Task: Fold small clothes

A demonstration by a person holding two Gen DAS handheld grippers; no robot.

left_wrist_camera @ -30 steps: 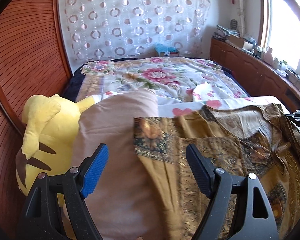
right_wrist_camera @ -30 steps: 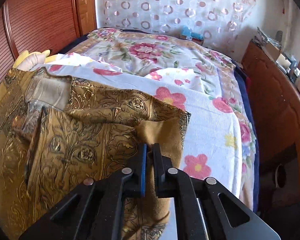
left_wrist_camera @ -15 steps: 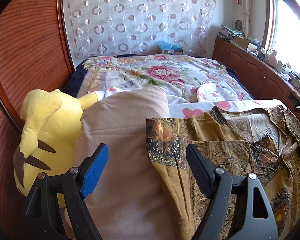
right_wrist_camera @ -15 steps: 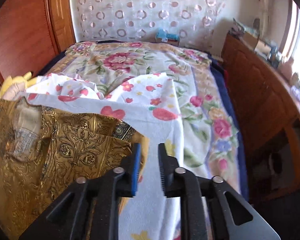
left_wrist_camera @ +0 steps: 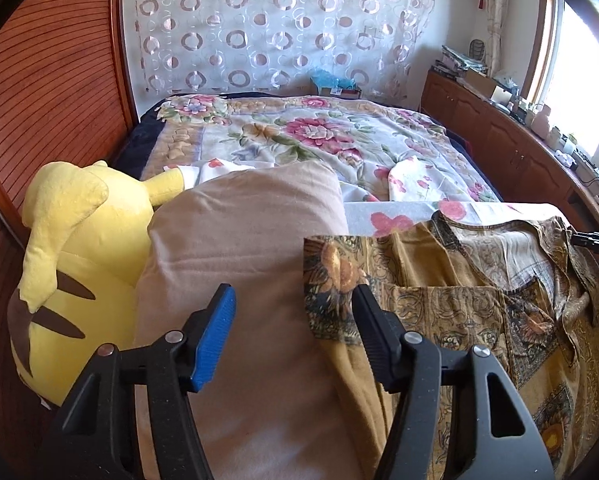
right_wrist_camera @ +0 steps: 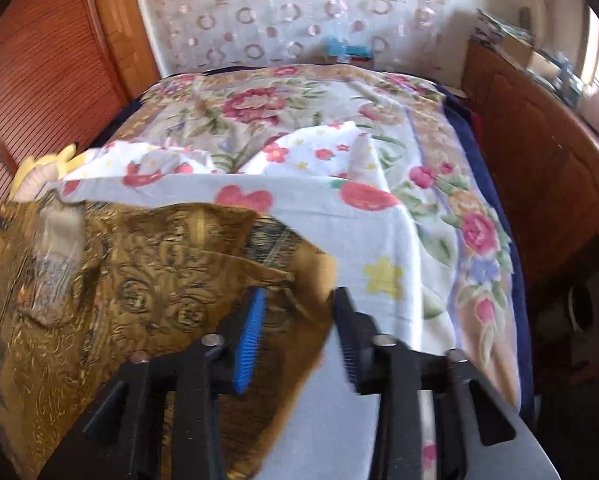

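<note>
A gold-brown patterned shirt (left_wrist_camera: pixel 479 320) lies spread on the bed, its left sleeve resting against a beige pillow (left_wrist_camera: pixel 251 264). My left gripper (left_wrist_camera: pixel 293 328) is open and empty, over the pillow and the sleeve's edge. In the right wrist view the same shirt (right_wrist_camera: pixel 119 300) lies to the left on a white flowered towel (right_wrist_camera: pixel 359 248). My right gripper (right_wrist_camera: pixel 299 332) is open and empty, just above the shirt's right sleeve corner. The right gripper's tip also shows at the far right of the left wrist view (left_wrist_camera: pixel 595 238).
A yellow plush toy (left_wrist_camera: pixel 79 260) lies left of the pillow against the wooden wall. A floral blanket (left_wrist_camera: pixel 319 136) covers the bed beyond. A wooden cabinet (right_wrist_camera: pixel 539 140) runs along the bed's right side, with a dark gap beside the bed.
My right gripper was shut on the shirt's right sleeve; it has opened and let the cloth go, and the sleeve now lies on the towel. The left gripper stayed open and rose slightly.
</note>
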